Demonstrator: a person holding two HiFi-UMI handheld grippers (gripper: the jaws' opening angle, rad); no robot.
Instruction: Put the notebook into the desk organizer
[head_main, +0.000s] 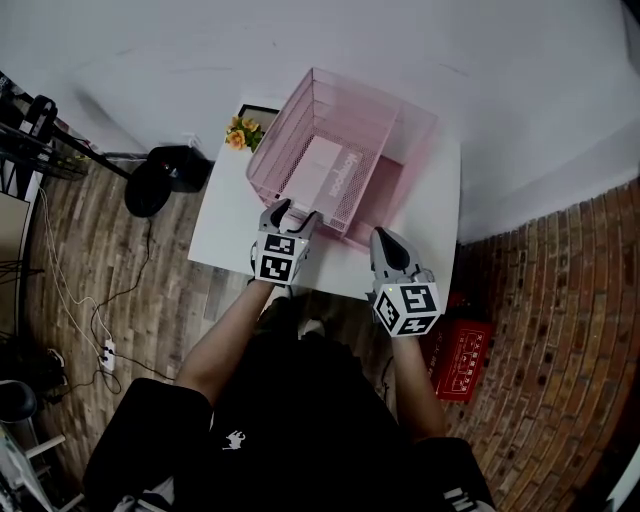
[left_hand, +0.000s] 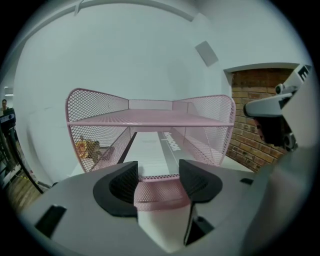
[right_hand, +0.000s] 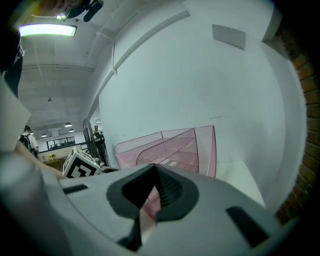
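Head view: the pink mesh desk organizer (head_main: 285, 130) stands at the middle of the white table (head_main: 235, 235), and the notebook (head_main: 318, 168) already lies flat in its lower tray. The left gripper (head_main: 291, 211) sits at the tray's front edge, and the right gripper (head_main: 385, 240) lies lower right of it, beside the organizer. A word runs along the notebook's right side, probably "Notebook", but it is too small to be sure. The white print on the red crate (head_main: 460, 360) at lower right cannot be read.

Left gripper view: the left gripper (left_hand: 158, 172) has its jaws spread and pinches nothing; the mesh front lip shows between them. Beyond it, the notebook (left_hand: 150, 150) rests under the organizer's (left_hand: 95, 107) upper shelf, its print ending in "book".

Right gripper view: the right gripper (right_hand: 154, 170) has its jaws pressed together and is empty; the organizer (right_hand: 205, 150) lies ahead.

The placing looks done. The next move calls for drawing the left gripper straight back, clear of the lip.
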